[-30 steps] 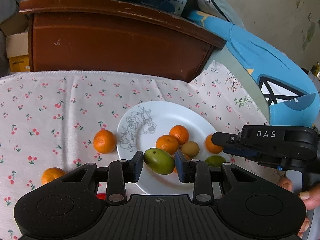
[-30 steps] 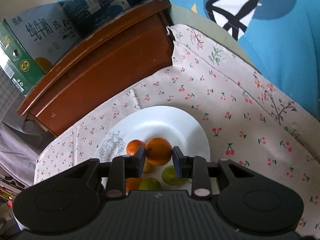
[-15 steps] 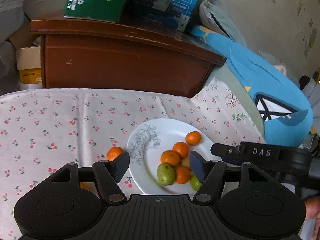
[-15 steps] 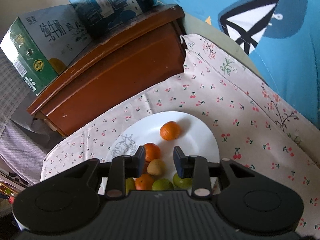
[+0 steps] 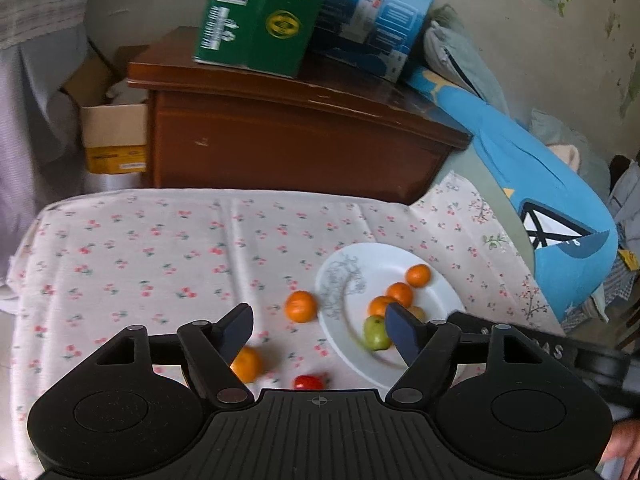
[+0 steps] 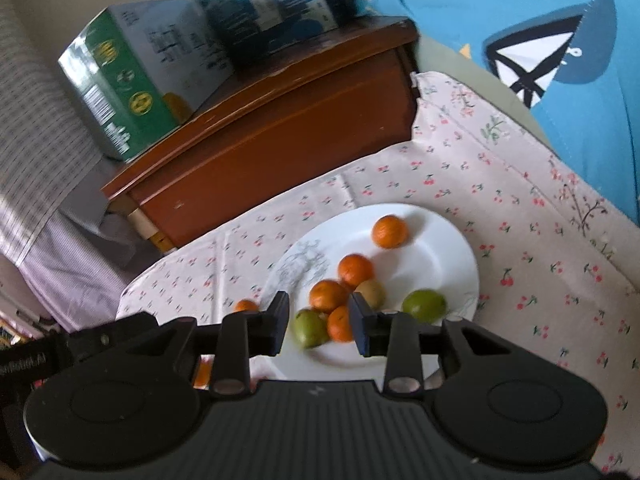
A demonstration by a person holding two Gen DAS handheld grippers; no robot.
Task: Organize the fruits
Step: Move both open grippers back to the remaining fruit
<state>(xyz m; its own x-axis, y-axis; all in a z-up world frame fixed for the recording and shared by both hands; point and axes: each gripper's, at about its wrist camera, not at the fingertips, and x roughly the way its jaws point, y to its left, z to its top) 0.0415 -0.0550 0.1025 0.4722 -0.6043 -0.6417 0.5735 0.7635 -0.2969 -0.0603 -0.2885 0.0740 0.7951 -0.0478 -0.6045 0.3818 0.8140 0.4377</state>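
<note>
left gripper (image 5: 320, 330): jaws spread wide, empty; a second ago they were narrow around the green fruit (image 5: 376, 333), which now lies on the white plate (image 5: 438, 284).
right gripper (image 6: 319, 326): jaws parted, nothing held; the orange (image 6: 390, 232) it gripped a second ago now sits alone at the plate's far side.
meaning: both drops look done, both grippers have pulled up and back; next pick likely from the cloth.
on plate: four oranges, two green fruits, one brownish fruit (image 6: 370, 292), clustered near the front rim.
still off plate: orange (image 5: 301, 306) just beside the plate's left rim, second orange (image 5: 246, 364) partly under the left jaw, small red fruit (image 5: 308, 382) near the gripper body.
surface: cherry-print cloth (image 5: 160, 256).
around: wooden cabinet (image 5: 288, 140) behind, green carton (image 5: 260, 12) and blue carton (image 5: 380, 12) on top, blue pillow (image 5: 552, 208) at right.
obstruction: nothing blocks the loose fruits; crowded front of plate may let round fruit roll.
</note>
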